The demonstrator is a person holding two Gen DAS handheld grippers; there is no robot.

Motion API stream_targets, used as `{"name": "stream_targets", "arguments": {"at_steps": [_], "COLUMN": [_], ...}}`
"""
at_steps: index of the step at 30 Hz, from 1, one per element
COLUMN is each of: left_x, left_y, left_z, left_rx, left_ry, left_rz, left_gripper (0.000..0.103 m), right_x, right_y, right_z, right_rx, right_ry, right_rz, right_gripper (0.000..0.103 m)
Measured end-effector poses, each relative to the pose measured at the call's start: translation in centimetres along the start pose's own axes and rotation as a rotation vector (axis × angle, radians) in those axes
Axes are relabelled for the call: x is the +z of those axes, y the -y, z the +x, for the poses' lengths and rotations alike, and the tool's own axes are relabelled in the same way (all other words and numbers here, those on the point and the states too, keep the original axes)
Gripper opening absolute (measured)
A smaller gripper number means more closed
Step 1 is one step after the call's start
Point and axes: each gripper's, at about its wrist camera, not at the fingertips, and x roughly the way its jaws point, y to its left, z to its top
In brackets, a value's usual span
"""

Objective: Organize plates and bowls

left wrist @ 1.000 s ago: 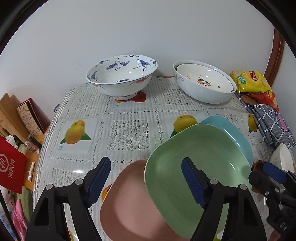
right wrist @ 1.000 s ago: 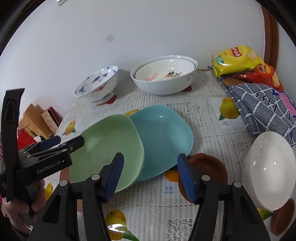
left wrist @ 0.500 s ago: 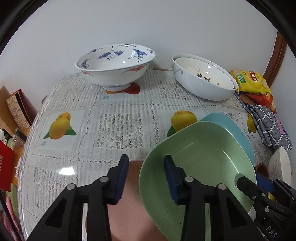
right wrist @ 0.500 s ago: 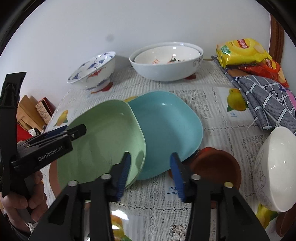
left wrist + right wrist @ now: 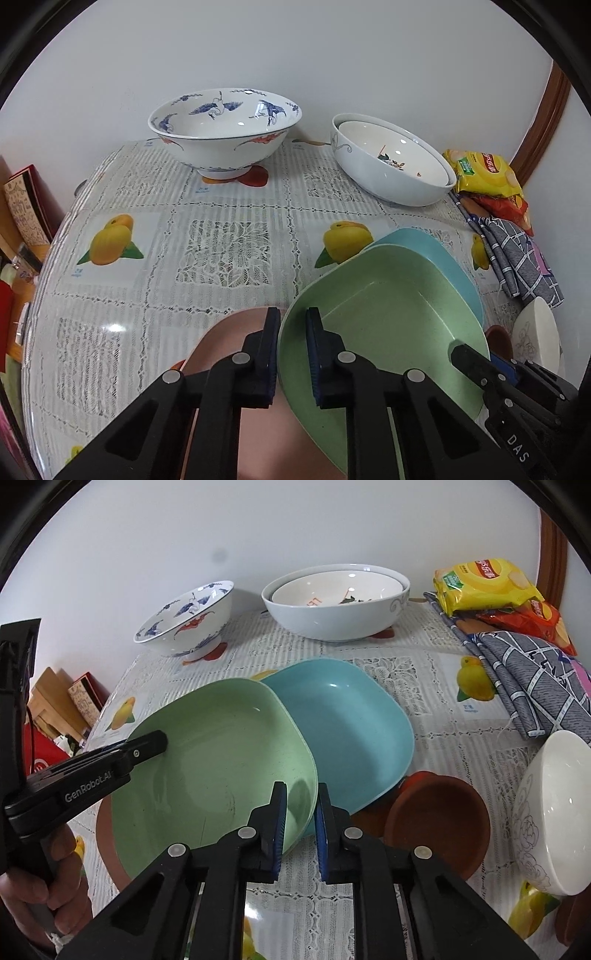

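A green square plate (image 5: 388, 325) lies partly over a pink plate (image 5: 221, 343) and a blue plate (image 5: 443, 258). My left gripper (image 5: 293, 332) has the green plate's left rim between its closing jaws, and the pads press on it. In the right wrist view my right gripper (image 5: 300, 805) is closing on the near rim of the green plate (image 5: 221, 757), beside the blue plate (image 5: 351, 731). The left gripper's finger (image 5: 159, 740) lies over the plate's far-left edge. At the back stand a crane-patterned bowl (image 5: 225, 129) and two nested white bowls (image 5: 391, 166).
A white bowl (image 5: 554, 812) and a small brown dish (image 5: 439, 819) sit at the right. Snack bags (image 5: 484, 583) and a grey checked cloth (image 5: 535, 679) lie at the back right. A hand (image 5: 55, 878) holds the left gripper. Boxes stand beyond the table's left edge (image 5: 48, 266).
Both grippers' jaws have closed from wide open onto the green plate's rim. Both cameras have tipped slightly toward the plates.
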Motion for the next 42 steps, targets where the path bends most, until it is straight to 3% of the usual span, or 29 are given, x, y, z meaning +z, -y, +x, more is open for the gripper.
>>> {"name": "stream_targets", "arguments": {"at_steps": [10, 19, 26, 33, 42], "left_x": [-0.8, -0.5, -1.0, -2.0, -3.4], "left_y": [-1.1, -3.6, -4.9, -6.0, -6.7], "left_z": [-5.3, -10.8, -13.7, -13.8, -10.4], "left_rx": [0.046, 0.046, 0.037, 0.033, 0.06], "left_ry": [0.051, 0.115, 0.148, 0.136, 0.078], "left_rz": [0.004, -0.079, -0.123, -0.147, -0.17], "left_gripper": [0.012, 0.009, 0.01, 0.009, 0.009], "right_x": [0.1, 1.9, 3.5, 3.5, 1.8], "right_y": [-1.5, -4.1, -7.1, -8.2, -8.0], "right_z": [-3.8, -6.7, -9.8, -9.5, -6.3], "right_rx": [0.07, 0.17, 0.13, 0.127, 0.115], "right_ry": [0.075, 0.053, 0.071, 0.054, 0.033], "right_rz": [-0.003, -0.036, -0.129, -0.163, -0.173], "right_gripper": [0.011, 0.008, 0.008, 0.006, 0.006]}}
